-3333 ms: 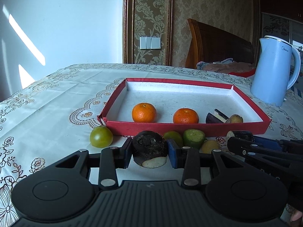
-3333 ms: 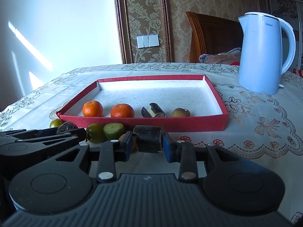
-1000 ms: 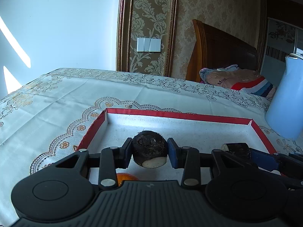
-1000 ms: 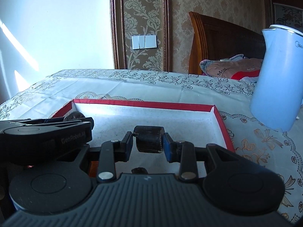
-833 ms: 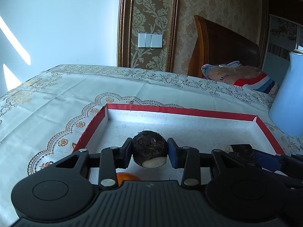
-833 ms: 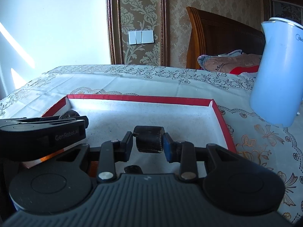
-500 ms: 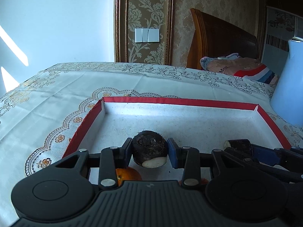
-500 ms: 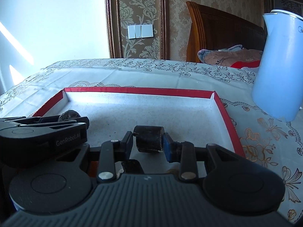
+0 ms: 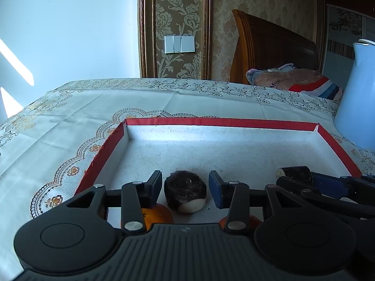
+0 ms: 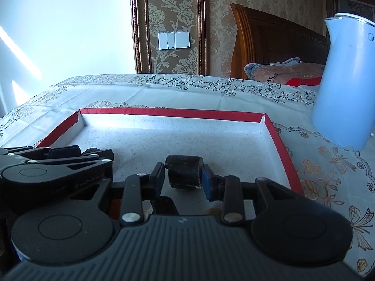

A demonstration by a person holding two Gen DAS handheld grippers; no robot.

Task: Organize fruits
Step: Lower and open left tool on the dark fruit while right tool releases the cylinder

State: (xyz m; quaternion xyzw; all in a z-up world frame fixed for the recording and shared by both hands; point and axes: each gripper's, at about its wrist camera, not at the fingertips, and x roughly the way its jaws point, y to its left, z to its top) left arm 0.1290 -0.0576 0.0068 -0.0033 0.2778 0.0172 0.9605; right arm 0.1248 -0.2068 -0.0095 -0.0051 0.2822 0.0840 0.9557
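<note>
Red cardboard walls frame the white-floored tray (image 9: pixel 220 121) that both of my tools are working over right now, and it sits on the counter (image 9: pixel 70 117) under an embroidered cream cloth. On my left hand-held gripper (image 9: pixel 185 187) the jaws are opening: I can see a clear gap on each side of the dark round fruit (image 9: pixel 185 190), which rests on the tray floor between the fingers with its pale cut patch facing me, so nothing is gripped there. Just below that fruit, an orange (image 9: pixel 155 214) peeks out behind the left finger linkage, and a second orange (image 9: pixel 253 220) shows as a sliver behind the right linkage, both at the near edge of the tray. Over on the right, my right hand-held gripper (image 10: pixel 184 175) is clamped tight on a dark stubby chunk of fruit (image 10: pixel 184 172), both pads pressed against its sides, held above the tray floor toward the near right part of the tray. From the left camera I see that same chunk poking out past the right tool's blue pad. Under the right tool a dark piece (image 10: pixel 164 205) lies partly hidden; I can't tell what it is. A pale blue kettle (image 10: pixel 346 82) stands on the cloth just beyond the tray's right wall.
</note>
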